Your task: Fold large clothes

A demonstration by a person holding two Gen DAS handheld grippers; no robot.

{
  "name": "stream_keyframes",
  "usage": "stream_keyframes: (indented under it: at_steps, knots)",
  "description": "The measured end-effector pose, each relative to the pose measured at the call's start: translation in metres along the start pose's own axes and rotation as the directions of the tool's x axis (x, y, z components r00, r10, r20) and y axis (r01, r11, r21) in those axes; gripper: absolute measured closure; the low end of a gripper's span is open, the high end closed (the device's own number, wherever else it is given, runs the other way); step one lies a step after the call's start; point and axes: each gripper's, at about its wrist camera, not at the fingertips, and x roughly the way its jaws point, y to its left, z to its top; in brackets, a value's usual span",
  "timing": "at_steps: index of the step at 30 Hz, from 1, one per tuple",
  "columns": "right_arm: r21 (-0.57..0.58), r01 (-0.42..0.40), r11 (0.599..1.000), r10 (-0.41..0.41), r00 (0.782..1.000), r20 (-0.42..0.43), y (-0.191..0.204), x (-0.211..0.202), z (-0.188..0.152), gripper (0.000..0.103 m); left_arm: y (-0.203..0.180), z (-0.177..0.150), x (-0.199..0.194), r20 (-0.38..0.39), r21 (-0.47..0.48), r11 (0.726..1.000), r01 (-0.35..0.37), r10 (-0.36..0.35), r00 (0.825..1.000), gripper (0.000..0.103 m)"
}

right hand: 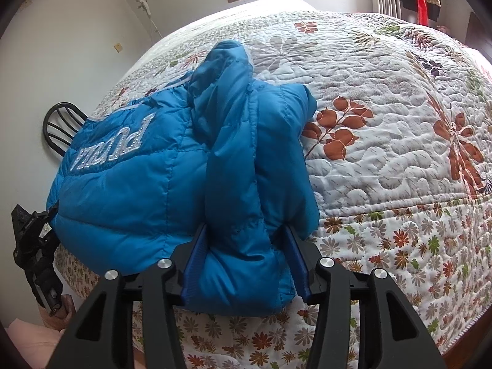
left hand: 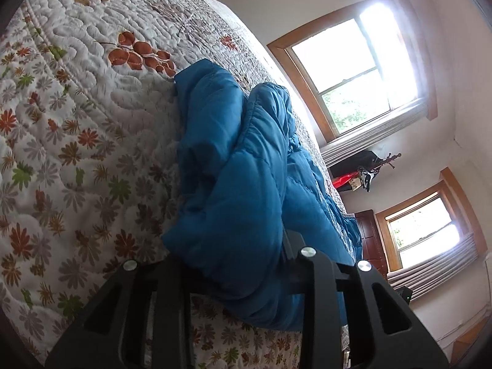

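A puffy blue jacket (right hand: 138, 190) with silver lettering lies bunched at the near edge of a bed covered by a floral quilt (right hand: 384, 153). My right gripper (right hand: 246, 246) is shut on a thick fold of it, with both blue pads (right hand: 196, 264) pressing into the padding. In the left wrist view the jacket (left hand: 240, 160) rises in folds, and fabric fills the gap in my left gripper (left hand: 233, 264), hiding the fingertips. The right wrist view shows the left gripper (right hand: 33, 240) at the jacket's far left corner, held by a hand (right hand: 66, 307).
The quilt (left hand: 77, 123) spreads wide beyond the jacket. A dark metal chair back (right hand: 58, 126) stands by the wall left of the bed. Two wood-framed windows (left hand: 356, 73), a coat rack with hanging clothes (left hand: 366, 172) and a dark door (left hand: 369, 236) lie past the bed.
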Motion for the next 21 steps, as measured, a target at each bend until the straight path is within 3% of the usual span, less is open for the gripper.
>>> stream_keyframes:
  at_steps: [4, 8, 11, 15, 18, 21]
  knots:
    - [-0.011, -0.008, 1.0, 0.008, 1.0, 0.004, -0.001, 0.001, 0.0, 0.052, -0.004, -0.003, -0.001, 0.019, 0.018, 1.0, -0.01, 0.01, 1.0, 0.074]
    - [-0.023, -0.019, 1.0, 0.019, 1.0, 0.004, -0.002, 0.001, 0.001, 0.052, -0.045, -0.007, -0.015, 0.091, 0.154, 0.983, -0.104, 0.091, 0.992, 0.079]
    - [-0.033, -0.035, 0.999, 0.035, 0.999, 0.003, -0.003, 0.0, 0.001, 0.052, -0.087, -0.007, -0.03, 0.154, 0.257, 0.96, -0.108, 0.069, 0.986, 0.079]
    - [-0.022, -0.053, 0.998, 0.053, 0.998, 0.031, -0.014, -0.02, 0.003, 0.056, -0.14, -0.01, -0.036, 0.206, 0.379, 0.914, -0.143, 0.067, 0.976, 0.079]
    - [-0.002, 0.055, 0.998, -0.054, 0.993, 0.106, -0.036, -0.06, 0.004, 0.055, -0.177, -0.02, -0.034, 0.241, 0.474, 0.863, -0.178, 0.067, 0.968, 0.079]
    - [0.052, 0.149, 0.987, -0.153, 0.984, 0.09, -0.067, -0.075, 0.006, 0.055, -0.219, -0.035, -0.027, 0.248, 0.573, 0.802, -0.169, 0.026, 0.968, 0.079]
